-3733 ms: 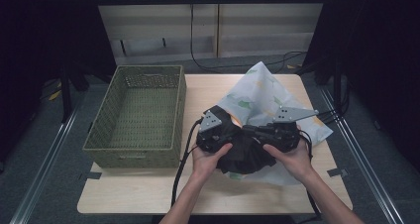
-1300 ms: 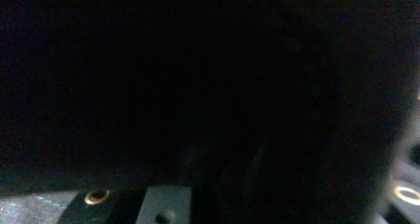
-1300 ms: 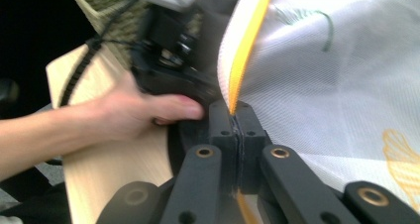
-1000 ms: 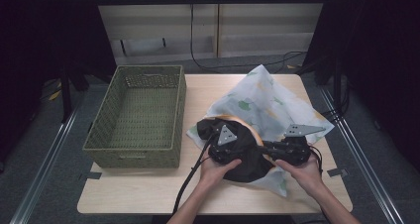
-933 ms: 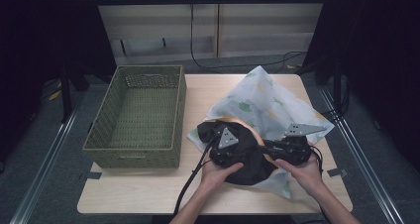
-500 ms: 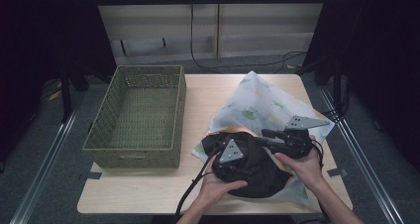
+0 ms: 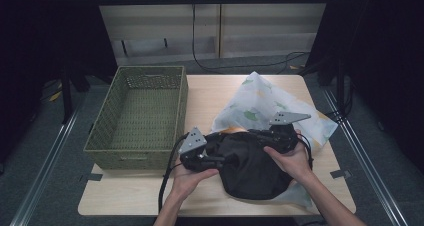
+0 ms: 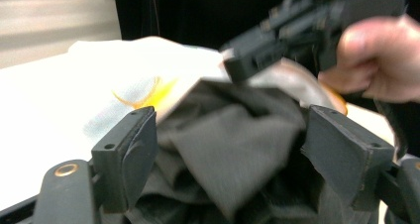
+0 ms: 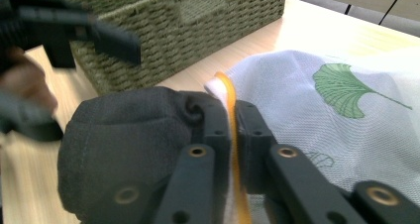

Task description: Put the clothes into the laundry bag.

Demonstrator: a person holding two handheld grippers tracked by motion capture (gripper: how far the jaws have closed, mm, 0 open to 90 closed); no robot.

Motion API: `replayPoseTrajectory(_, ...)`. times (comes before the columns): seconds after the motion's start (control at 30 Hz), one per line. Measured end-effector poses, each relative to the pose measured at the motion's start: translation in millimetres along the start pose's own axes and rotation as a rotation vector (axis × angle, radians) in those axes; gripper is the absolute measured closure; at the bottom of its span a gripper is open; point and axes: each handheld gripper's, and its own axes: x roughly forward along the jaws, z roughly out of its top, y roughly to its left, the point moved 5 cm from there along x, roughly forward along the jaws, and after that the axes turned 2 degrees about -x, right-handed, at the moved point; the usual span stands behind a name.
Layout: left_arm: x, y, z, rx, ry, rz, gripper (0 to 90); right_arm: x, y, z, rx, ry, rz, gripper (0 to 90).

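A: High view: since a second ago your dark garment [image 7: 247, 166] has bunched up at the desk's [image 7: 200, 93] near edge, over the white mesh bag [image 7: 260, 103], so the stuffing looks under way.

B: And your tongs?

A: Your right tongs [image 9: 233, 120] have just been closing and now pinch the bag's orange-trimmed rim [image 9: 229, 92]. Your left tongs [image 8: 228, 149] have just been opening; they stand wide, the dark cloth between the jaws but not clamped. The wicker basket [image 7: 137, 113] sits alongside.
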Motion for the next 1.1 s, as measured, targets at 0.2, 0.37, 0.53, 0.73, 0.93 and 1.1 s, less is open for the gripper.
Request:
replayPoseTrajectory(0.2, 26.3, 17.1, -12.6, 0.003, 0.105, 0.010, 16.5, -8.2, -0.8, 0.8, 0.011, -0.023, 0.002, 87.8)
replayPoseTrajectory(0.37, 55.8, 22.7, -41.5, 0.003, 0.230, -0.023, 15.5, -13.3, -1.7, 4.1, 0.012, -0.044, 0.003, 88.0)
replayPoseTrajectory(0.53, 68.0, 24.1, -54.8, -0.018, 0.274, -0.028, 8.3, -11.8, -1.4, 5.5, 0.012, -0.049, 0.015, 88.0)
replayPoseTrajectory(0.73, 79.3, 19.5, -70.3, 0.031, 0.364, -0.007, 7.4, -10.2, 1.2, 5.1, 0.008, -0.042, 0.019, 88.0)
replayPoseTrajectory(0.93, 78.8, 18.6, -68.8, 0.042, 0.379, 0.023, 66.8, -8.0, 3.1, 4.9, 0.009, -0.038, 0.028, 88.2)
replayPoseTrajectory(1.1, 78.3, 16.7, -53.0, -0.008, 0.292, 0.028, 79.0, -10.0, 9.3, 12.0, 0.001, -0.058, 0.040, 88.4)
